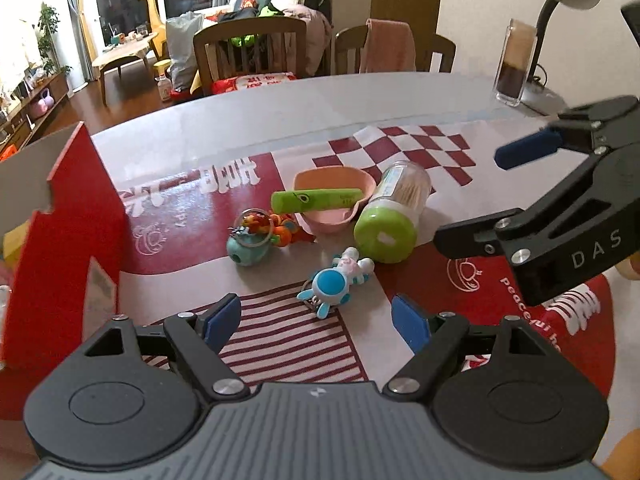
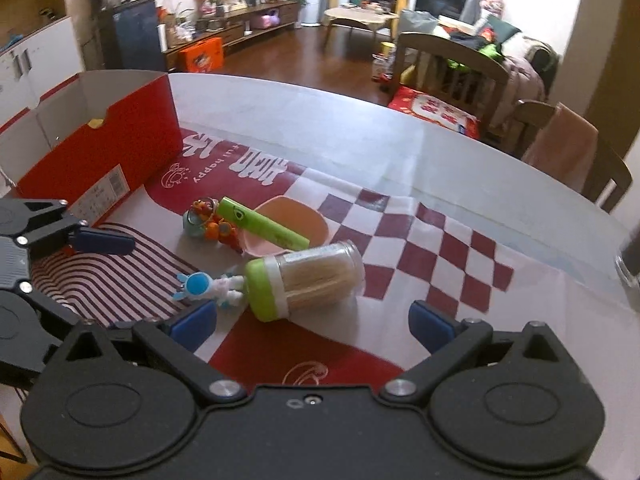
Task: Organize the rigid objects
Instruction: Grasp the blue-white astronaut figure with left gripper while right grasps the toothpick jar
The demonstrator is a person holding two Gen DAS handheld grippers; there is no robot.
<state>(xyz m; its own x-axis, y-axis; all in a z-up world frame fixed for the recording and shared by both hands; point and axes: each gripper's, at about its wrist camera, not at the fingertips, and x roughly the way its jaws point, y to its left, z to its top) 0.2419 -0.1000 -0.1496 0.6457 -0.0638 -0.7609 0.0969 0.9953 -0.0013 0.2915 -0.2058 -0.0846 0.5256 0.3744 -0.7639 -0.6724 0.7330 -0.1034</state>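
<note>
Working across from the left: the red cardboard box is sitting open at the far left of the table, and I'm guessing that's where everything is going. My left gripper is hanging wide open with nothing in it, right over the near edge of the pile.

Next over, the teal keychain and the orange charm are lying tangled together, touching the pink bowl. Tiny, hard and light, but the rings are making them floppy, so I'm thinking pinch the body, not the ring. Just near of them the blue-and-white figure keychain is lying flat, closest to my left fingers. Same deal: grab the round blue part.

The green tube is resting across the bowl's rim. Stiff, smooth, probably rolls, so I'd be taking it mid-length from the sides. The bowl looks like light plastic; clamping its rim seems easiest.

Furthest right, the toothpick jar is lying on its side, green cap toward me. Clear slick wall, likely the heaviest thing here, and I wouldn't trust the cap. I'd be squeezing across the barrel. My right gripper is also gaping wide, empty, lined up just near of it.
</note>
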